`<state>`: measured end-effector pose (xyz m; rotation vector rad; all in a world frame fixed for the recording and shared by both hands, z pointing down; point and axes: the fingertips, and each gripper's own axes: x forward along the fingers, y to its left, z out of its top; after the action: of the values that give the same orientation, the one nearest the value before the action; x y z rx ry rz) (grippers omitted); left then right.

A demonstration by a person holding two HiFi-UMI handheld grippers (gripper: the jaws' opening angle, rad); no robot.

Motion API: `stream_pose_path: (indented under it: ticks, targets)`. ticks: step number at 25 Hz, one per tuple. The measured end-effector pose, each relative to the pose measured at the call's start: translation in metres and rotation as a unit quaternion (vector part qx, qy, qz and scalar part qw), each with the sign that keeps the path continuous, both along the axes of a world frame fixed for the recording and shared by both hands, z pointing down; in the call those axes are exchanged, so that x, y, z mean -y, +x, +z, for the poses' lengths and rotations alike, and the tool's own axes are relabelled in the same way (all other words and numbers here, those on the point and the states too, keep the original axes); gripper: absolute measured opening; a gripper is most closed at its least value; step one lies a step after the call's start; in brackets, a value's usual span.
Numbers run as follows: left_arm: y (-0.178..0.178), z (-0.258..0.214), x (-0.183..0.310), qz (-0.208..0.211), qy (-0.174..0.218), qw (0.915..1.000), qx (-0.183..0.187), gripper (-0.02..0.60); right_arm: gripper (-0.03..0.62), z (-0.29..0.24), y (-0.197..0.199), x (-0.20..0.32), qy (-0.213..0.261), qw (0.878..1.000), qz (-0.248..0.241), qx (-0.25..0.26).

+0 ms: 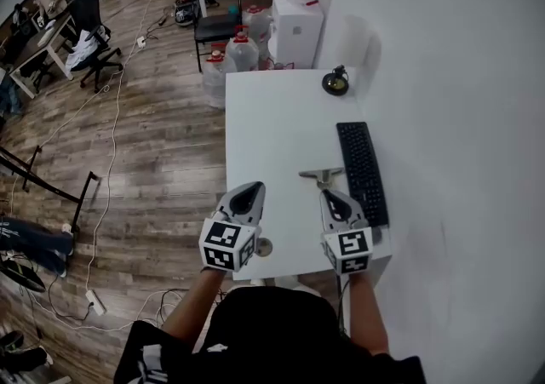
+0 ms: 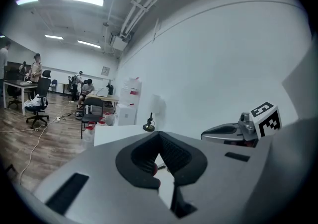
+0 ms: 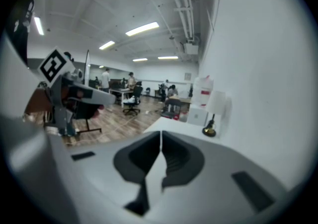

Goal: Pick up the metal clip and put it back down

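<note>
— While both tongs hover over the near end of the table [image 1: 272, 127], where is the clip [image 1: 321, 174]?

— On the table, flat, at the middle of the head view. It lies just left of the keyboard [image 1: 363, 171] and just above the tip of the right tongs [image 1: 329, 197]. Neither pair holds it.

— And the right tongs themselves?

— Clenched. In their own view the jaws meet along a thin line, with nothing between them.

— The left tongs [image 1: 252, 191]?

— Clenched too, and empty. Their view shows the tips pressed together at the top, and only white table shows through the gap lower down. In the head view they sit at the table's left edge, well left of the clip.

— Anything else up there?

— A small lamp [image 1: 335, 82] at the far end of the table, by the wall. Water jugs [image 1: 230, 54] stand on the wood floor beyond it, at the upper middle of the frame.
</note>
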<state>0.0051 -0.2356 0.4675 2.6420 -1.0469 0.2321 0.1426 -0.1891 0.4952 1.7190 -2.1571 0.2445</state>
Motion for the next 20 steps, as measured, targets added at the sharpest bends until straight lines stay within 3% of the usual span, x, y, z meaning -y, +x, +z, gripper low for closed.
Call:
stream_pose_path:
  ticks: [10,20]
  targets:
    - [0.033,0.035,0.026,-0.004,-0.034,0.9992,0.023,0.021,0.035,0.065,0.027,0.025,-0.094,0.995,-0.033,0.011]
    - [0.057,0.074,0.028,0.002,-0.069,0.9963,0.051,0.021,0.037,0.157,0.059,0.030,-0.213,0.976,-0.023,0.025]
